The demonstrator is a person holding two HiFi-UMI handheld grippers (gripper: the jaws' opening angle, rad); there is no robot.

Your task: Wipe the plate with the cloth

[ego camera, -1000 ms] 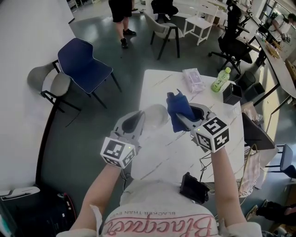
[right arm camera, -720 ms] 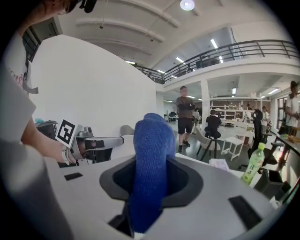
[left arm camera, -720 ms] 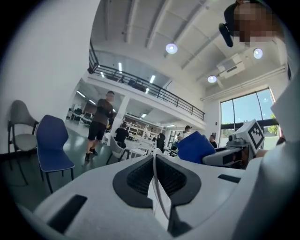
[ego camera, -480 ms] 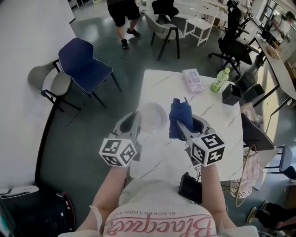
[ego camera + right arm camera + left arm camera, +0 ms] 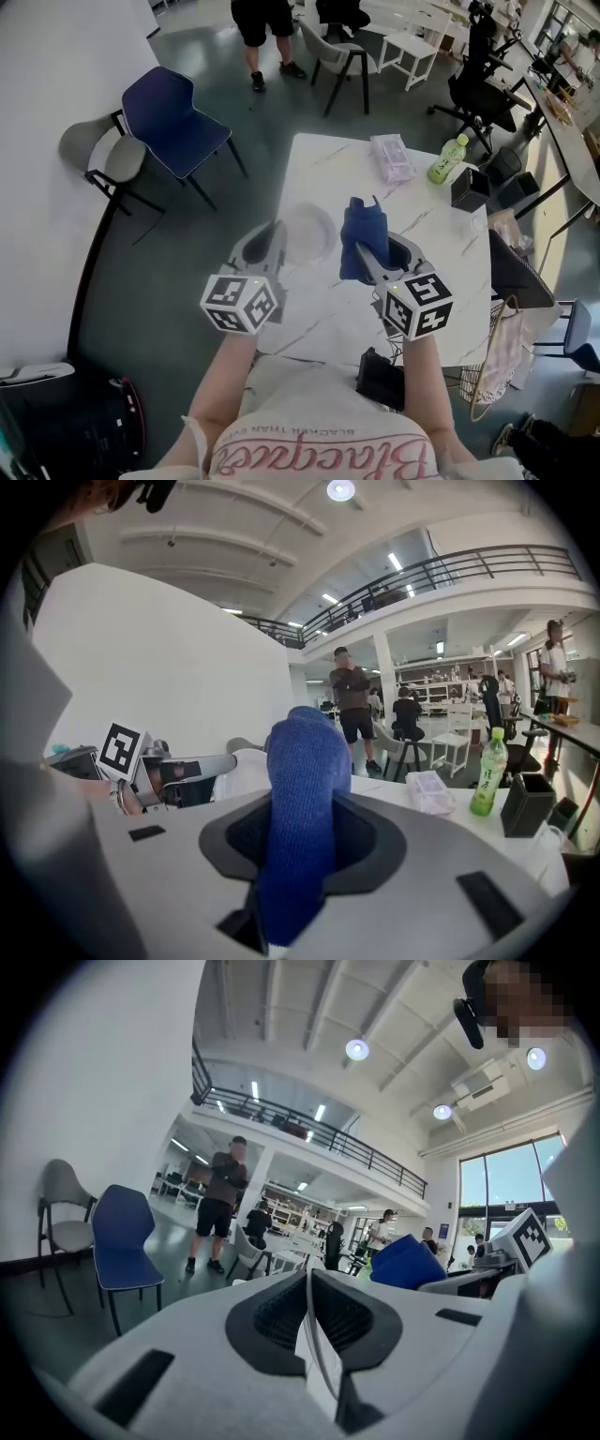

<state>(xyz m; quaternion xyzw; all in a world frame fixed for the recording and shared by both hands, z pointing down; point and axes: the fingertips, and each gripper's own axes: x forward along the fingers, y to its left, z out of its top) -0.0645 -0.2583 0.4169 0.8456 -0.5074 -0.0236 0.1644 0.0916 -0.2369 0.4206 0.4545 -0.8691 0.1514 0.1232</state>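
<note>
The white, grey-veined desk [image 5: 323, 169] carries three things along its far right part: a soft plastic pack of tissues [image 5: 392, 157], an upright green bottle [image 5: 447, 161] just beside it, and a black open box [image 5: 468, 188] near the right edge.

place: open office | cues: swivel chair [image 5: 476, 86], white table [image 5: 323, 173], mezzanine [image 5: 450, 569]

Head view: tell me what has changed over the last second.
The right gripper, shut on the cloth, drew back toward the person. The left gripper rolled the plate a little. Both grips held, and the table is unchanged.
</note>
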